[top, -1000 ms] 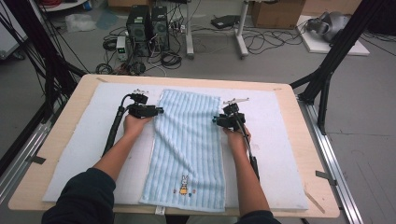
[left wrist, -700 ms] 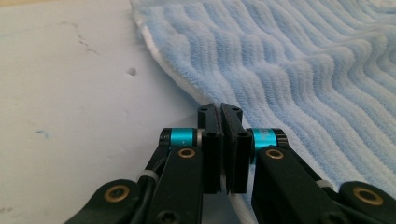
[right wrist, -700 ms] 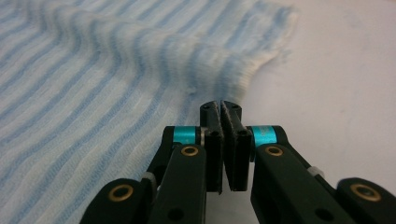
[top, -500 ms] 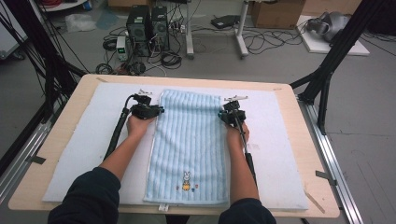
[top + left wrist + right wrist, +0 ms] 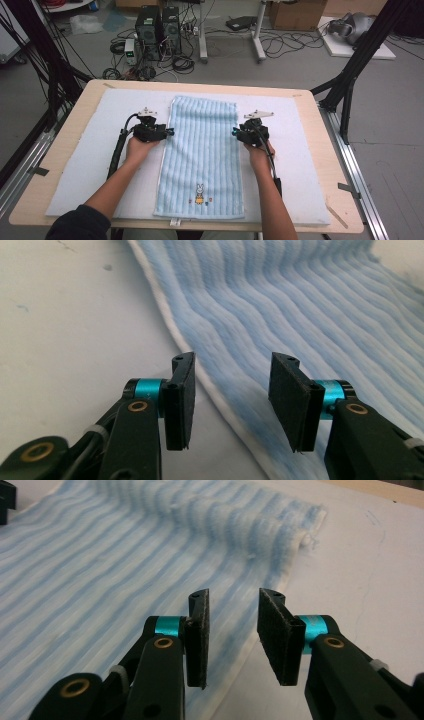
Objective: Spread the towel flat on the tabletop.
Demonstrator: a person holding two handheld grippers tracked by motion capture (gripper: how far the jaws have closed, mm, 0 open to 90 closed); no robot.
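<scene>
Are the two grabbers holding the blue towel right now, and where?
No, nothing is held. The left gripper and right gripper both stand open over the long side edges of the towel, pads not pinching it.

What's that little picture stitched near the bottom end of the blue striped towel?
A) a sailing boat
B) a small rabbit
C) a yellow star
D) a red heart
B: in the high view the towel carries a small white rabbit figure with upright ears near its near hem, on the white mat.
</scene>
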